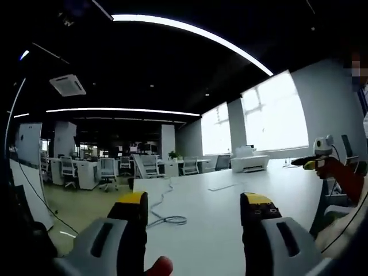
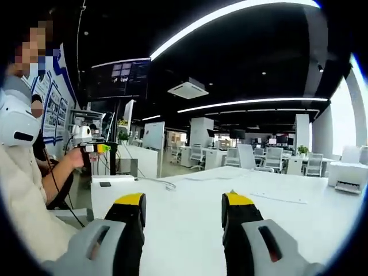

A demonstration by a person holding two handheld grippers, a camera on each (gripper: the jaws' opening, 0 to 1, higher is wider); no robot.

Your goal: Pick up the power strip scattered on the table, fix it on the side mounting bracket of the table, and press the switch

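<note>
Both my left gripper [image 1: 192, 214] and right gripper [image 2: 183, 211] hang over the white surface [image 1: 218, 201], jaws apart and empty. I see a cable [image 1: 164, 215] trailing along the surface's edge, but cannot tell where the strip itself lies. My worry: reaching blind, I snag that cable and drag the strip off the edge.

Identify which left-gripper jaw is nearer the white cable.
The left gripper's left-hand jaw: the cable loops beside it, well away from the other.
</note>
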